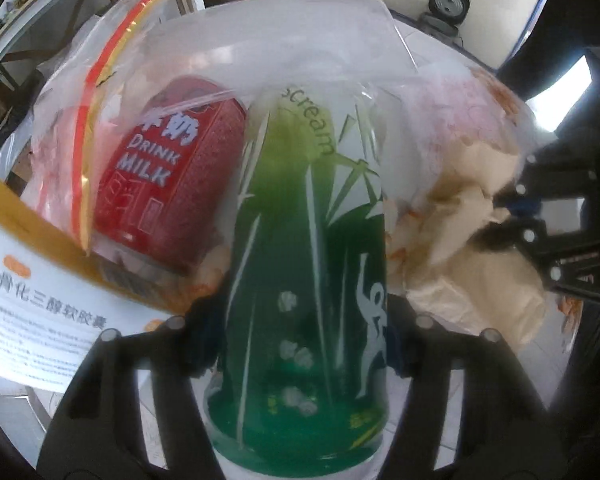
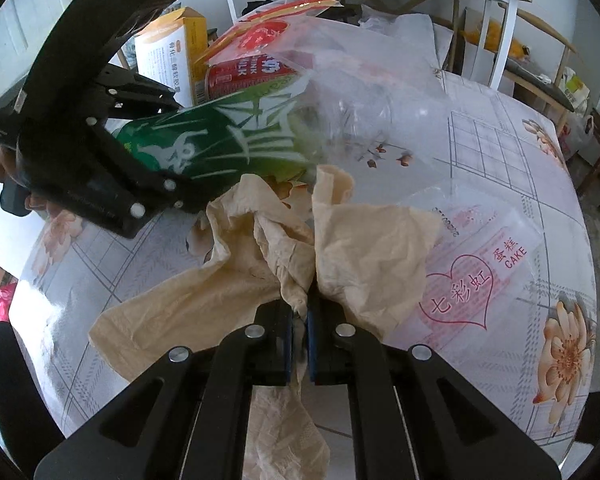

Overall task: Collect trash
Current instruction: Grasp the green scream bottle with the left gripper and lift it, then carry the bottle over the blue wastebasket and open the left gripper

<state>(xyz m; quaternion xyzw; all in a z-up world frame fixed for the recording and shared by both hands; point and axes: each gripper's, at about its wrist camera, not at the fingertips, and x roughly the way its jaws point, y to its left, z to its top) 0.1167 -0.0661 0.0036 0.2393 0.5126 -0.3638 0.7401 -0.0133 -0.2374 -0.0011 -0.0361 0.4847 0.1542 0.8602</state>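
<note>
Two grippers work over the flower-patterned table (image 2: 500, 168). Largest on it is a clear plastic bag (image 2: 380, 92) with a red milk can (image 1: 172, 176) inside. Next, the left gripper (image 1: 304, 344) has its jaws pressed on a green can (image 1: 308, 264) at the bag's mouth. Smallest — a crumpled beige napkin (image 2: 360, 248), pinched in the nearly closed jaws of the right gripper (image 2: 300, 344), just beside the bag.

Both wrist cameras look steeply down, close, sharing the green can (image 1: 308, 264).
</note>
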